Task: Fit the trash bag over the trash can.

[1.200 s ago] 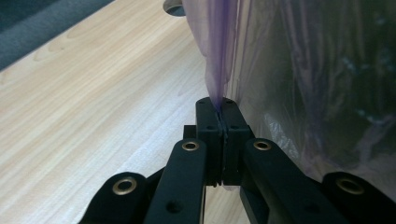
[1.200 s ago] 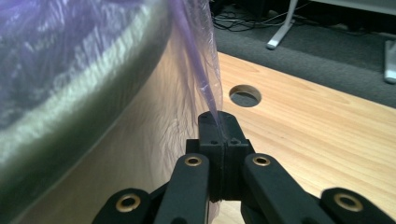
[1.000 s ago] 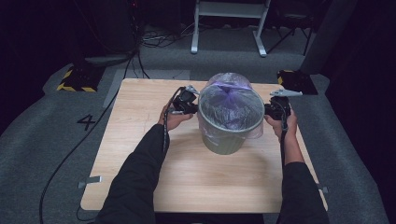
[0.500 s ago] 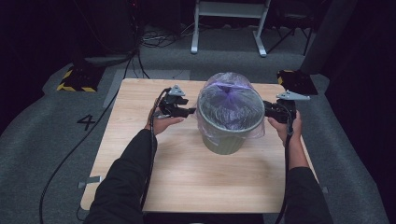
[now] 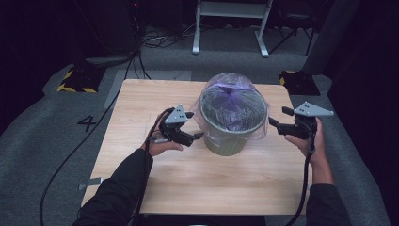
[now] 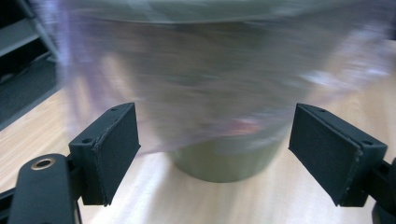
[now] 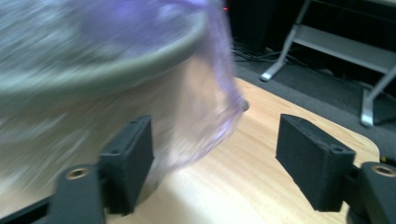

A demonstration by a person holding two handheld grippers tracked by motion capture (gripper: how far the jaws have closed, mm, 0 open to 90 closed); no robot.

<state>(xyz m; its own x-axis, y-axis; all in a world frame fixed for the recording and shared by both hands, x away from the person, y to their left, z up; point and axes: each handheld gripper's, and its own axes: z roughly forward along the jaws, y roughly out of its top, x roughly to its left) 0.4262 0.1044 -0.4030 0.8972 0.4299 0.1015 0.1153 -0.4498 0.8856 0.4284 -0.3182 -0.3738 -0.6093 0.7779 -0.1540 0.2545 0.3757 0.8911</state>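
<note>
Judging from how the clear purple-tinged bag already lines the grey-green bin in the middle of the table, with its edge folded down over the rim, I take the fitting as done. My left gripper and right gripper flank the bin, jaws just opened wide with nothing between them. Little seems left beyond tidying the film ballooning above the rim.
</note>
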